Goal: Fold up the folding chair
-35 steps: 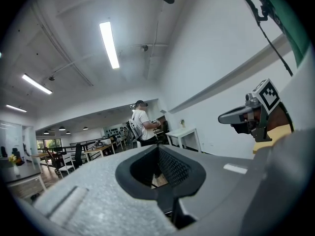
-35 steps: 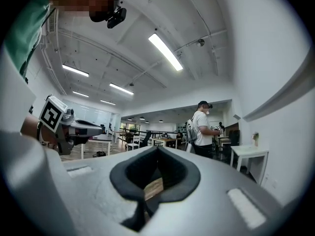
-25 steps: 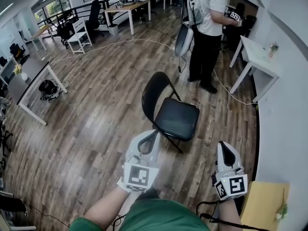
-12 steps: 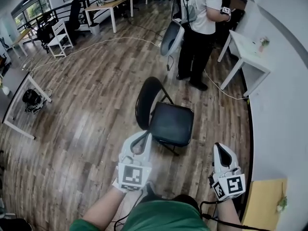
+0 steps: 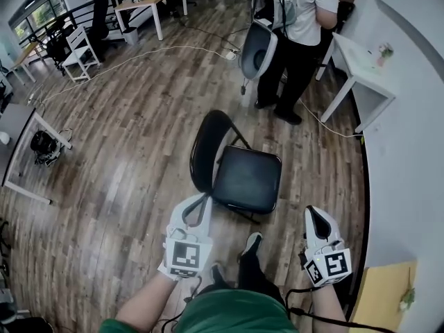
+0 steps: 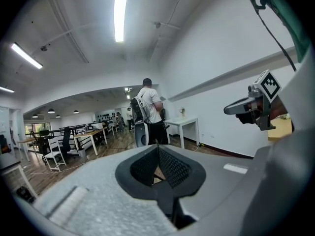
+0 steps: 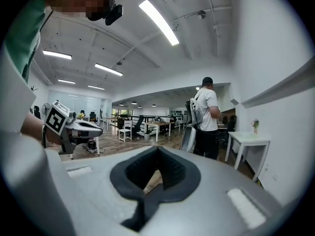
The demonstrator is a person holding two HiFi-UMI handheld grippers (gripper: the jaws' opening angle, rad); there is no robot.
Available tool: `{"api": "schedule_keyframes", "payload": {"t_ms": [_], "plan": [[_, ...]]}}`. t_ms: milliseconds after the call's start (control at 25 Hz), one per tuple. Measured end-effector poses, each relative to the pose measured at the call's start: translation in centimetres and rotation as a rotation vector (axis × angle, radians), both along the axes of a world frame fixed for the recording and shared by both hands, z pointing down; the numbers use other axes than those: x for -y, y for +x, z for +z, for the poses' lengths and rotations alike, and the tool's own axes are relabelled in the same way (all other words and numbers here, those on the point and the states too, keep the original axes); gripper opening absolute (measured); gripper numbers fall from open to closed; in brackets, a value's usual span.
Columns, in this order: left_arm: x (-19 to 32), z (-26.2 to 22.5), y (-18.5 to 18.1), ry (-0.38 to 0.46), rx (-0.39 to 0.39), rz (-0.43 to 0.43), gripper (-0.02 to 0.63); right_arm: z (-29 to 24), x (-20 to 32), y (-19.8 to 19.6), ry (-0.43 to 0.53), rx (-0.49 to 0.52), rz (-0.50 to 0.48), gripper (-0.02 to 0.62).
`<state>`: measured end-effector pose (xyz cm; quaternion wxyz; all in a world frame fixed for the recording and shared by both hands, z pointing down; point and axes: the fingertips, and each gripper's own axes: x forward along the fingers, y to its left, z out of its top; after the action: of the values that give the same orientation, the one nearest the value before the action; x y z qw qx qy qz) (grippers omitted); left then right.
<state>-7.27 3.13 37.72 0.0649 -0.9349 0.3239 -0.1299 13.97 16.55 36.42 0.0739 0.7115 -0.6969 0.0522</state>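
The black folding chair [image 5: 246,179] stands unfolded on the wood floor in the head view, its rounded backrest [image 5: 205,144] to the left of the seat. My left gripper [image 5: 201,200] is shut and empty, its tips just short of the seat's near left corner, not touching. My right gripper [image 5: 313,215] is also shut and empty, off to the right of the seat. Both jaws are closed tip to tip in the left gripper view [image 6: 158,149] and the right gripper view [image 7: 157,151]; the chair is hidden behind the gripper bodies there.
A person [image 5: 302,26] stands beyond the chair holding a grey chair shell [image 5: 257,50]. A white table [image 5: 361,75] lines the right wall, with a cable [image 5: 326,127] on the floor near it. Desks stand at the left [image 5: 17,127]. My own shoe [image 5: 251,245] is just before the chair.
Both grippers have come forward and lower toward the chair, which now lies closer beneath me. My shoe has stepped into view near the chair's front legs.
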Motion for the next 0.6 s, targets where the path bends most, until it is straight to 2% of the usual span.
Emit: {"api": "schedule_keyframes", "payload": {"t_ms": [120, 320, 480, 600], "plan": [[1.5, 0.6, 1.7, 0.000, 0.028, -0.011, 0.012, 0.6, 2.6, 1.4, 0.031, -0.003, -0.057, 0.003], [4.4, 3.1, 6.7, -0.035, 0.070, -0.012, 0.012, 2.6, 8.1, 4.9, 0.053, 0.018, -0.202, 0.003], [7.4, 5.9, 10.7, -0.099, 0.088, -0.053, 0.012, 6.4, 11.6, 9.2, -0.002, 0.037, -0.230, 0.003], [9.3, 7.5, 12.8, -0.142, 0.108, -0.087, 0.012, 9.6, 13.6, 12.5, -0.059, 0.105, -0.234, 0.003]]}}
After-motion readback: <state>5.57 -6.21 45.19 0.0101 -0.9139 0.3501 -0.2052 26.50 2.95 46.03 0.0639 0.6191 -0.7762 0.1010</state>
